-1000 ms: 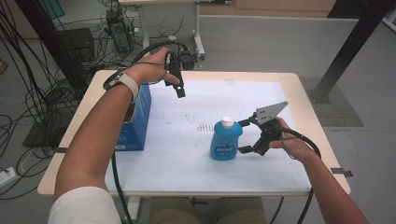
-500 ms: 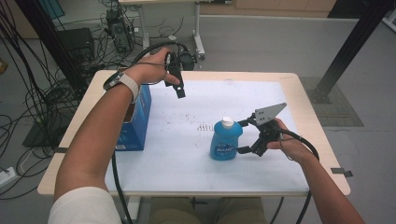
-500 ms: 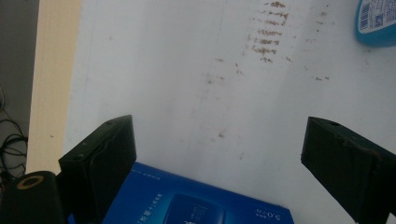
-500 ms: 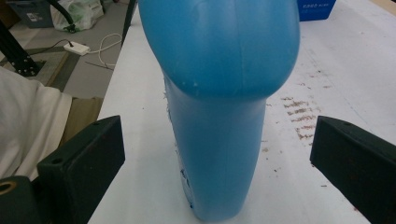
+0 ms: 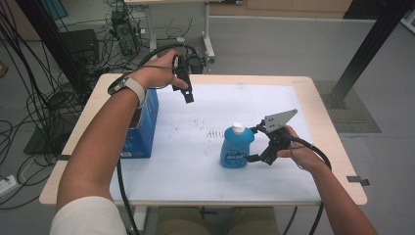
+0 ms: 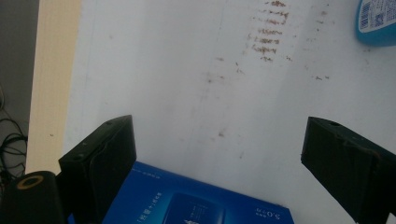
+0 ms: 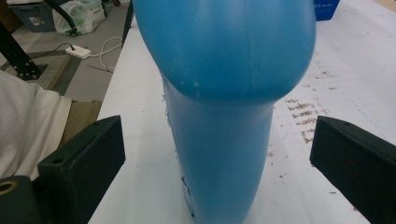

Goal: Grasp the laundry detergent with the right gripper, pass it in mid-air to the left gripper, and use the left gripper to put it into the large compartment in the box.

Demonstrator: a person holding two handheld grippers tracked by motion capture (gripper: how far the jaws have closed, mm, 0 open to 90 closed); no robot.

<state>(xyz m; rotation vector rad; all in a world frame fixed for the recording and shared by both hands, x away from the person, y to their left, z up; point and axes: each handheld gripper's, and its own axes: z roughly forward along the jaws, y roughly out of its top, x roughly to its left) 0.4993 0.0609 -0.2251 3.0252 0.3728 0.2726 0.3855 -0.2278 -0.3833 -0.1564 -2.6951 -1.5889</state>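
Blue bottle (image 5: pixel 236 147) stands upright, right of centre on the table (image 5: pixel 313 88), where it stood a second ago. The right gripper (image 5: pixel 253 144) brackets it with jaws wide, not touching. The left gripper (image 5: pixel 188 95) hovers open above the blue box (image 5: pixel 144 127). Labels unreadable.

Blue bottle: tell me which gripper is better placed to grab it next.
Right. The right gripper already has its open jaws on either side of the blue bottle, pads not touching. The left gripper hovers open near the blue box.
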